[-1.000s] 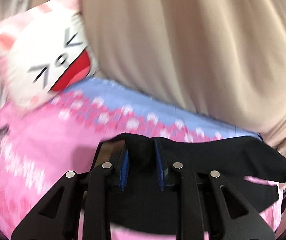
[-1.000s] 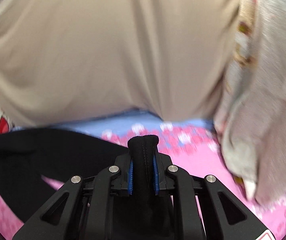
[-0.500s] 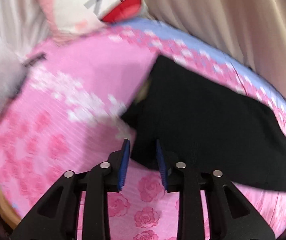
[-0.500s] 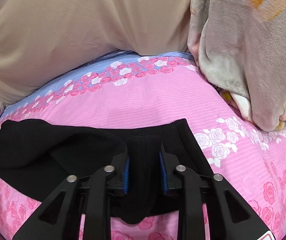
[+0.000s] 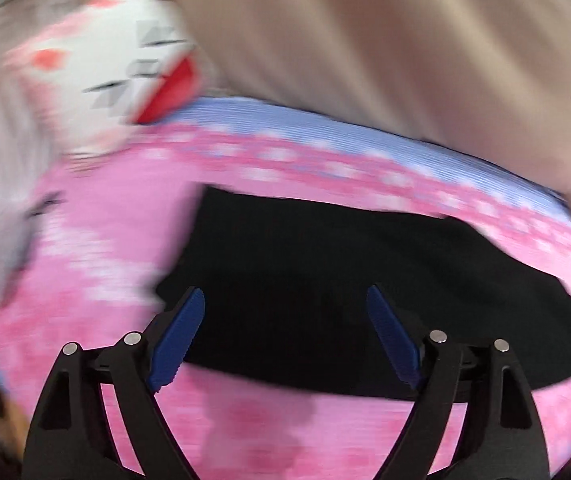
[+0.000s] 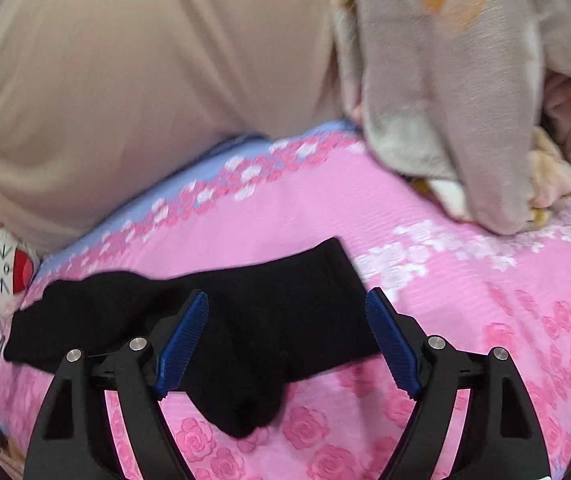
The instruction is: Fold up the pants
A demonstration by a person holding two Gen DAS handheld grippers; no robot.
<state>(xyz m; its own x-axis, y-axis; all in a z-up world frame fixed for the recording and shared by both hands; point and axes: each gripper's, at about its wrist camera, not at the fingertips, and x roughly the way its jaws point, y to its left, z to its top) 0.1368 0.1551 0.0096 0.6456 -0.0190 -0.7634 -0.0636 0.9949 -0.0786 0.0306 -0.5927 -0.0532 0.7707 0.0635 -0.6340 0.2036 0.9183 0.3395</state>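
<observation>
The black pants lie flat as a long band across the pink rose-print bedsheet. My left gripper hovers over their left end, jaws opening wide, blue pads clear of the cloth. In the right wrist view the same pants stretch from the left edge to mid-frame, with a small flap hanging toward me. My right gripper stands over their right end, its jaws opening too, and nothing is pinched between the pads.
A beige curtain hangs behind the bed. A cat-face cushion rests at the far left. A grey and cream blanket is heaped at the right. A blue band edges the sheet's far side.
Both grippers carried the pants down onto the sheet, then let go; the jaws went from shut on black cloth to wide apart. The pants now lie flat.
</observation>
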